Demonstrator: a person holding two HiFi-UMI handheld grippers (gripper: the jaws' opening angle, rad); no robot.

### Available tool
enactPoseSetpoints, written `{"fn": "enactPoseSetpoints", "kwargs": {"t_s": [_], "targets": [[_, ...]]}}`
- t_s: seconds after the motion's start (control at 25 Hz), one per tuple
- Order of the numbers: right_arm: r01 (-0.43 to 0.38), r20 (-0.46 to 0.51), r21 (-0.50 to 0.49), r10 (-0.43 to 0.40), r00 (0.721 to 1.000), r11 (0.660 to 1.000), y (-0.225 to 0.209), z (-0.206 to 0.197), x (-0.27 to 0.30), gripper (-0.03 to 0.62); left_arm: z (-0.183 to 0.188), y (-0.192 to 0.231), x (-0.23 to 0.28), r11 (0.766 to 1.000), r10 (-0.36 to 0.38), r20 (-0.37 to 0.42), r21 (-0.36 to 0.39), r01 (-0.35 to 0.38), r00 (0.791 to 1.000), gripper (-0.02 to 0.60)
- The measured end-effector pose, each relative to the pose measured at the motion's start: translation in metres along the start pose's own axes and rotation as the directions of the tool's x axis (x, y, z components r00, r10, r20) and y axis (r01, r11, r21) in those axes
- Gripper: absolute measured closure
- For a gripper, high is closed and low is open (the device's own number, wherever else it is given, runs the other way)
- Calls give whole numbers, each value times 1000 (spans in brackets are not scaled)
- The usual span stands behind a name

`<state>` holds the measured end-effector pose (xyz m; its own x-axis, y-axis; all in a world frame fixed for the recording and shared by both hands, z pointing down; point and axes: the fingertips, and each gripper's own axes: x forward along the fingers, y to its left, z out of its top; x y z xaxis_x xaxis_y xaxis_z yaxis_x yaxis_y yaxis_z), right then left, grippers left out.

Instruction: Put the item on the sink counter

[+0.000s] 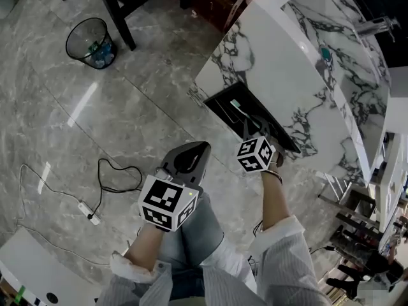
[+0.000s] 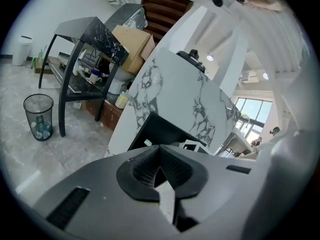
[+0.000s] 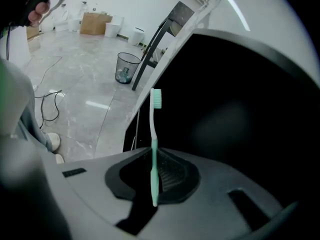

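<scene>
A mint-green toothbrush [image 3: 154, 134] stands upright between the jaws of my right gripper [image 3: 154, 173], which is shut on its handle, bristle head up. In the head view the right gripper [image 1: 255, 130] is at the mouth of a black recess [image 1: 224, 97] in the side of the white marble sink counter [image 1: 299, 56], and the toothbrush [image 1: 235, 104] shows pale against the dark recess. My left gripper [image 1: 190, 150] hangs lower left over the floor, apart from the counter. In its own view the left gripper [image 2: 159, 173] is shut with nothing between its pads.
A wire wastebasket [image 1: 91, 42] stands on the grey marble floor at the far left, beside a black table leg [image 1: 121, 14]. A power strip with its cable [image 1: 94, 217] lies on the floor near my feet. A metal rack [image 1: 347, 206] sits to the right of the counter.
</scene>
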<state>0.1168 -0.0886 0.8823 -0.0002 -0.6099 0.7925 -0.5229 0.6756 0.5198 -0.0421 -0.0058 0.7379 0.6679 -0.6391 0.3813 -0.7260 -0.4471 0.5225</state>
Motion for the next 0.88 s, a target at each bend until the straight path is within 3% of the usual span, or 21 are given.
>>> {"fn": "enactPoseSetpoints", "kwargs": {"t_s": [0.24,0.44,0.6,0.76,0.88], "targets": [[13,-82,23,-11,997,1000,-10,-18,37,559,-2,3,9,1000,-7,6,6,7,1000,567],[-18,-139,70,28,990,997,-10,-29,51,556,-3,3,10,1000,-13,5,-7,13,1000,567],[-5,-116,107,17,993,994,-12,-23,42,551,0,2,4,1000,-7,1,-14,7,1000,568],[-13,-97,54,18,995,998,-7,-16,18,551,14,-5,-7,1000,-1,1,-18,1,1000,568],[-33,-95,70,39,995,997,-3,-11,-3,551,28,-14,-20,1000,5,-2,-17,-5,1000,567]]}}
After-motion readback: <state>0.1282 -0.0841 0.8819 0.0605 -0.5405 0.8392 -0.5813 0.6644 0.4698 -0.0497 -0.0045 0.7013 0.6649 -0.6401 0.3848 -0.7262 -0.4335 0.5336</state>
